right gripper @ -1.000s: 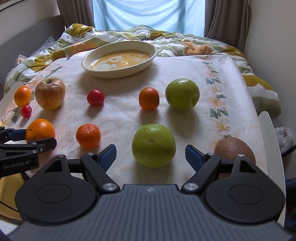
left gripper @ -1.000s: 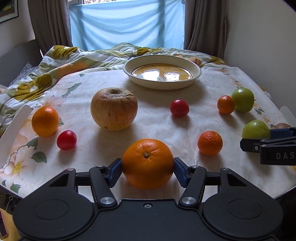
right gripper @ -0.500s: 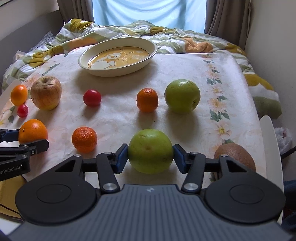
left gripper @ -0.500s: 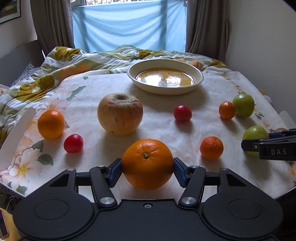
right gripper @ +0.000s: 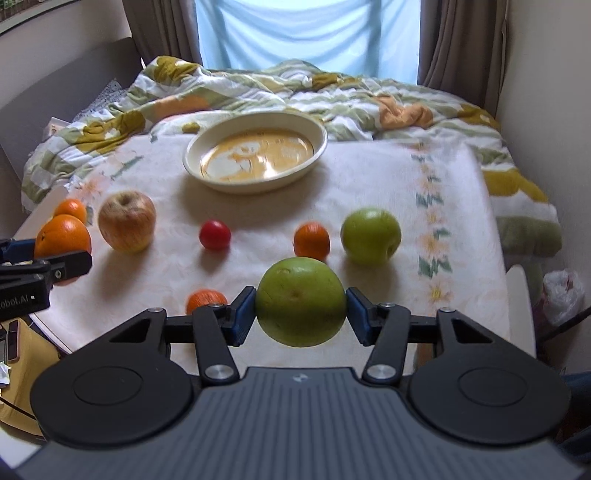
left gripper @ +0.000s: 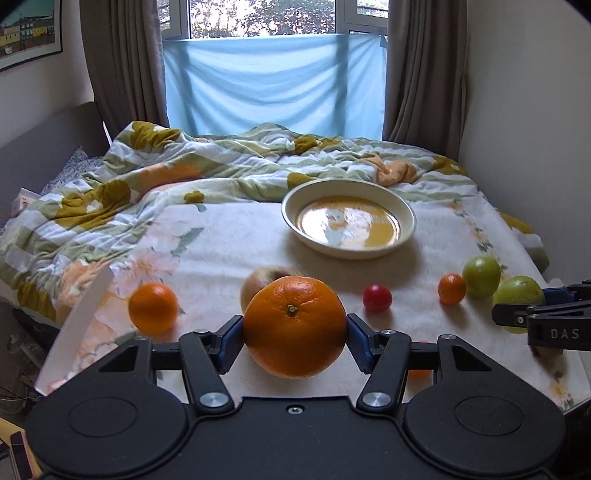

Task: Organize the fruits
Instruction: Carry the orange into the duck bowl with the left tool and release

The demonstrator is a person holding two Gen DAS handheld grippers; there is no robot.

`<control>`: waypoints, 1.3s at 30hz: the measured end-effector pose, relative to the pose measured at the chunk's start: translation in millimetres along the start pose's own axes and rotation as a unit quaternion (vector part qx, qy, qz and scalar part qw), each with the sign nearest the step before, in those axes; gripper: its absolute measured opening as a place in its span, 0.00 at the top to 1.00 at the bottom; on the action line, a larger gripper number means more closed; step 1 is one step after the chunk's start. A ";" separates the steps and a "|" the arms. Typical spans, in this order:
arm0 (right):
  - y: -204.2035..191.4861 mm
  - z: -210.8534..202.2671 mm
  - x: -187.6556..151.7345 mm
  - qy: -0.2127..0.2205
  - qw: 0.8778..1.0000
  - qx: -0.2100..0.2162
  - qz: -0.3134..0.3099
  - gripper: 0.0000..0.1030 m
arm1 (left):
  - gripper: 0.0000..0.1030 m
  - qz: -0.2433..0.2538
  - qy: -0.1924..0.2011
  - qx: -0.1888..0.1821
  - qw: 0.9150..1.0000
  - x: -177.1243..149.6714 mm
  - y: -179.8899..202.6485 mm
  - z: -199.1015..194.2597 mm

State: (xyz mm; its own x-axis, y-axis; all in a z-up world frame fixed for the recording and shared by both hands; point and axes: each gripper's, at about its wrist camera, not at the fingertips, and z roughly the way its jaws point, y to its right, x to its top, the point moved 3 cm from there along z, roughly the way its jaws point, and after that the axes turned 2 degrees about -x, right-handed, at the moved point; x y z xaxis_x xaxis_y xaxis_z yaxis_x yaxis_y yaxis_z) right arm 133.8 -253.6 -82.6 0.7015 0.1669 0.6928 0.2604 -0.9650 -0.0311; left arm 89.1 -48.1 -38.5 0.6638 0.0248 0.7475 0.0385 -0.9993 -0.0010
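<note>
Apple (left gripper: 264, 282) half hidden behind orange (left gripper: 294, 326)

Rumpled floral duvet (left gripper: 192, 173), pale blue window cloth (left gripper: 273, 85), brown curtains (left gripper: 122, 62), framed picture (left gripper: 29, 33)

two green apples (right gripper: 300, 301), four oranges (left gripper: 294, 326), one tomato (right gripper: 214, 235), one plate (right gripper: 320, 142).

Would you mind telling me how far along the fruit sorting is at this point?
Nothing is sorted yet: the bowl is empty. In hand: the left tongs grip a large orange and the right tongs a green apple, both lifted off the tablecloth. Left on it: a brownish apple, a red fruit, a second green apple and several small oranges, including one.
</note>
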 end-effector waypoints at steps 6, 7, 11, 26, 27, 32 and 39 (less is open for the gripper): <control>-0.6 -21.5 27.1 0.015 1.000 0.009 -0.007 0.34 | 0.39 0.005 0.019 0.005 1.000 37.0 -15.6 -12.4; -0.9 -24.0 32.3 0.017 1.000 0.008 -0.011 0.34 | 0.39 0.009 0.021 0.005 1.000 43.0 -17.2 -12.8; -1.7 -30.3 57.7 0.023 0.999 0.020 -0.016 0.34 | 0.39 0.012 0.025 -0.006 1.000 68.6 -25.7 -8.4; 1.2 8.8 161.7 0.044 0.998 0.018 -0.028 0.34 | 0.39 0.057 0.002 -0.081 0.995 157.0 -13.4 87.1; 3.4 16.0 167.6 0.042 0.999 0.018 -0.024 0.34 | 0.39 0.060 -0.003 -0.087 0.994 161.6 -11.1 97.6; 12.7 52.2 191.1 0.033 0.999 0.009 -0.015 0.34 | 0.39 0.068 -0.028 -0.109 0.991 179.7 2.6 152.8; 29.3 100.4 209.9 0.018 1.000 -0.009 0.012 0.34 | 0.39 0.092 -0.054 -0.124 0.986 185.4 27.6 223.2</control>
State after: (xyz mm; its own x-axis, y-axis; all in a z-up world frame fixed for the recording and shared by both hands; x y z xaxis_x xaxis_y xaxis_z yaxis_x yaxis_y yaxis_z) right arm 355.2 -226.5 -10.4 0.6837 0.1366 0.7169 0.2313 -0.9722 -0.0353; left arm 379.9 -64.5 -48.2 0.7192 -0.1679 0.6742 -0.2654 -0.9632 0.0432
